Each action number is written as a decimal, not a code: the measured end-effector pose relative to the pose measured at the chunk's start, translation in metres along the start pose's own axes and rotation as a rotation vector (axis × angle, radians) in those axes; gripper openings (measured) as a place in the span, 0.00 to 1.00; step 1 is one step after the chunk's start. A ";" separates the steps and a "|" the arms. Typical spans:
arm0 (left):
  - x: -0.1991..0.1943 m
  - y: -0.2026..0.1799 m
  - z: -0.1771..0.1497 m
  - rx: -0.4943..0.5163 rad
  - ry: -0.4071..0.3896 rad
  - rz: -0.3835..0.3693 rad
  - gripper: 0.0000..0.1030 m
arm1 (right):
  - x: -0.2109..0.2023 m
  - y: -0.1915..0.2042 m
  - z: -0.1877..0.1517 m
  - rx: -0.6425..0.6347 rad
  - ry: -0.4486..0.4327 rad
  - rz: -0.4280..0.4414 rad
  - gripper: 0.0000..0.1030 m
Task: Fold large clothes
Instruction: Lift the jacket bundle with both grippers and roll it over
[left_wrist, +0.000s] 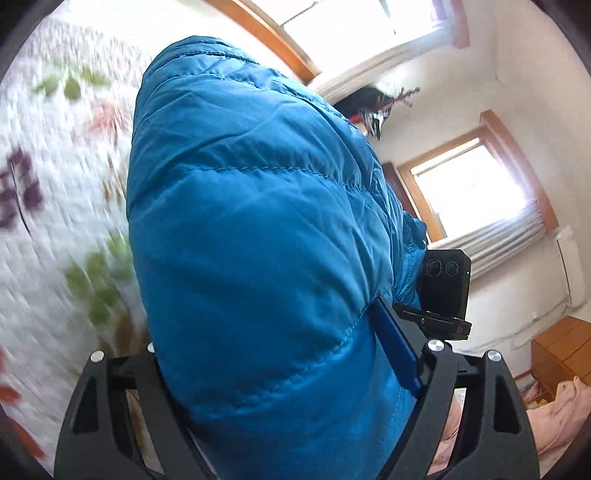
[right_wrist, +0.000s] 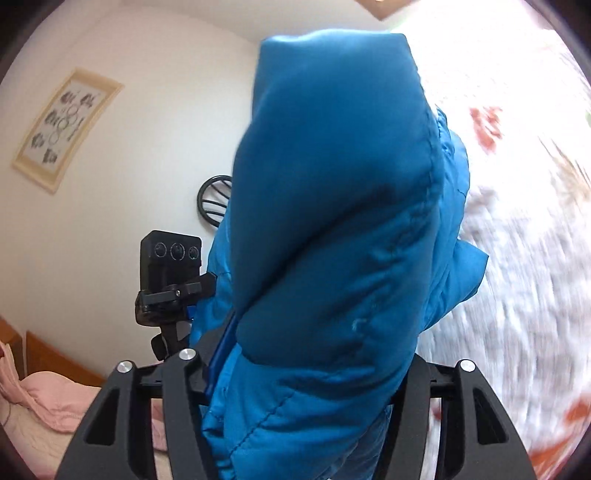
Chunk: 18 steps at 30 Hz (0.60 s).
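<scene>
A blue quilted puffer jacket (left_wrist: 258, 221) fills the left wrist view, bulging up between the fingers of my left gripper (left_wrist: 273, 332). A blue pad (left_wrist: 397, 350) on the right finger presses into the fabric; the fingertips are hidden under the cloth. In the right wrist view the same jacket (right_wrist: 332, 221) stands bunched between the fingers of my right gripper (right_wrist: 314, 332), and a blue pad (right_wrist: 221, 350) on the left finger lies against it. Each view shows the other gripper's black camera block (left_wrist: 447, 284) (right_wrist: 171, 273) close beside the jacket. The jacket hangs above the bed.
A white floral bedspread (left_wrist: 55, 184) (right_wrist: 517, 221) lies below, blurred. A pink garment (left_wrist: 554, 413) (right_wrist: 44, 398) sits at the bed's edge near wooden furniture (left_wrist: 565, 350). Bright windows (left_wrist: 469, 192) and a framed picture (right_wrist: 62, 129) are on the walls.
</scene>
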<state>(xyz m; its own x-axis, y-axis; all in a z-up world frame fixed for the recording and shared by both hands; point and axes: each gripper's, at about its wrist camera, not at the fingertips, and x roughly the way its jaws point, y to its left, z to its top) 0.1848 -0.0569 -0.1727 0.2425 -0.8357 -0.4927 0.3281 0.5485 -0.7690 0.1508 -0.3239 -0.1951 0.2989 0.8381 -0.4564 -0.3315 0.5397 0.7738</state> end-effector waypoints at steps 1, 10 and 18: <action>-0.004 0.001 0.008 0.002 -0.017 0.009 0.79 | 0.006 0.002 0.010 -0.015 0.007 0.005 0.57; -0.040 0.037 0.084 -0.025 -0.129 0.080 0.80 | 0.049 0.006 0.097 -0.097 0.083 0.053 0.57; -0.053 0.097 0.131 -0.093 -0.143 0.124 0.80 | 0.116 -0.029 0.139 -0.046 0.143 0.058 0.57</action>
<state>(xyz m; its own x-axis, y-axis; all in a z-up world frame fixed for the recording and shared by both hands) 0.3235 0.0440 -0.1677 0.4047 -0.7466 -0.5281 0.2041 0.6366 -0.7437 0.3191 -0.2533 -0.2091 0.1487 0.8689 -0.4721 -0.3860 0.4906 0.7812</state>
